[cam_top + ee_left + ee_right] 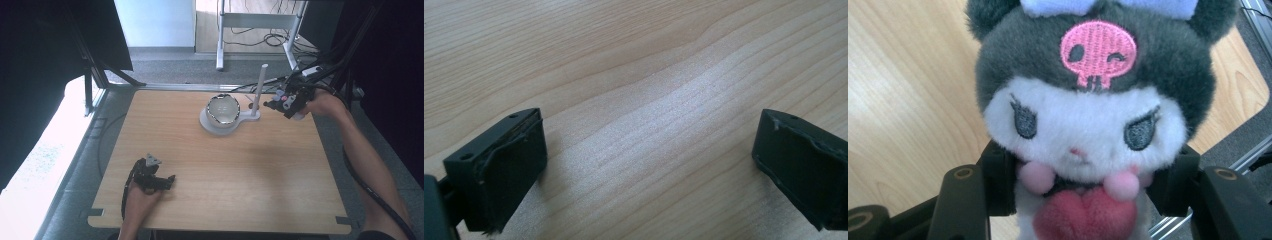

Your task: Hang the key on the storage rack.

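The plush toy sits clamped at its body between the right gripper's jaws, held aloft just right of the white stand's post. It's the carrying step; next comes lowering it into the bowl. The left gripper rests open-jawed on the tabletop.

The plush doll has a dark grey hood with a pink skull patch, a white face, grey eyes, pink pompoms and a red heart. The tabletop is light woodgrain; the bowl is silvery on a white stand.
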